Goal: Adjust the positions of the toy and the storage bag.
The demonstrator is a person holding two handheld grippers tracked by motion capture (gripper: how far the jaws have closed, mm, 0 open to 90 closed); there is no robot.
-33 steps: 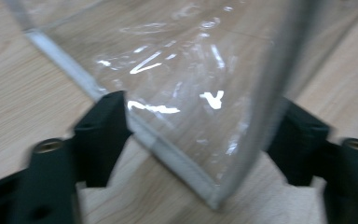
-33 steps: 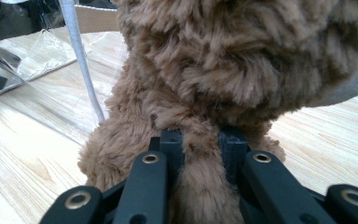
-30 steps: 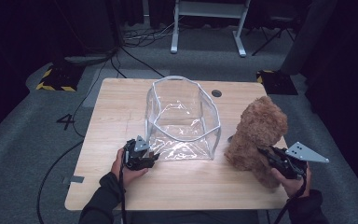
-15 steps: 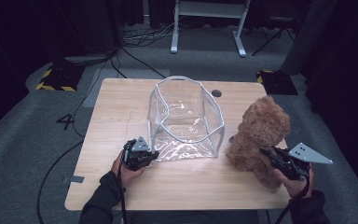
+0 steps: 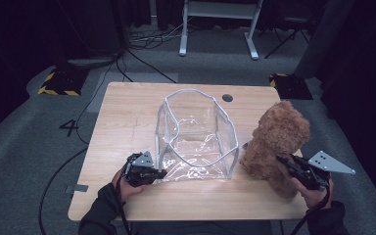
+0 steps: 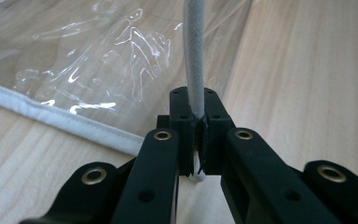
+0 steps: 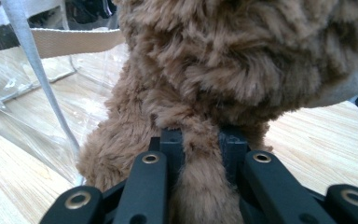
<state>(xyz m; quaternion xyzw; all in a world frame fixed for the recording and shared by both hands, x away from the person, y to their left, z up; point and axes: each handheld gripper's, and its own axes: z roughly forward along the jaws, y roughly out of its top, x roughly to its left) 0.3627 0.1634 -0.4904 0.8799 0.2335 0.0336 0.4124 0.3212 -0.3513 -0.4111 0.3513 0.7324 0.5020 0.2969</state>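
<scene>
Dark floor and cables surrounded the wooden counter [image 5: 127,117]. At centre frame stood a clear bag [image 5: 196,134]; the left claw [image 5: 157,173] had just clenched its white corner piping. The right claw [image 5: 280,160], half buried in fur, grasped the brown teddy bear [image 5: 276,142] at right.

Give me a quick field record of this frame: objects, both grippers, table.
bag: clear plastic bag with white piping, standing open mid-table
bear: brown plush bear, upright, right of the bag
left gripper: shut on the bag's white corner piping at the near left corner
right gripper: shut on a fold of the bear's fur, low on its near side
table: wooden top, round hole near the far edge
</scene>
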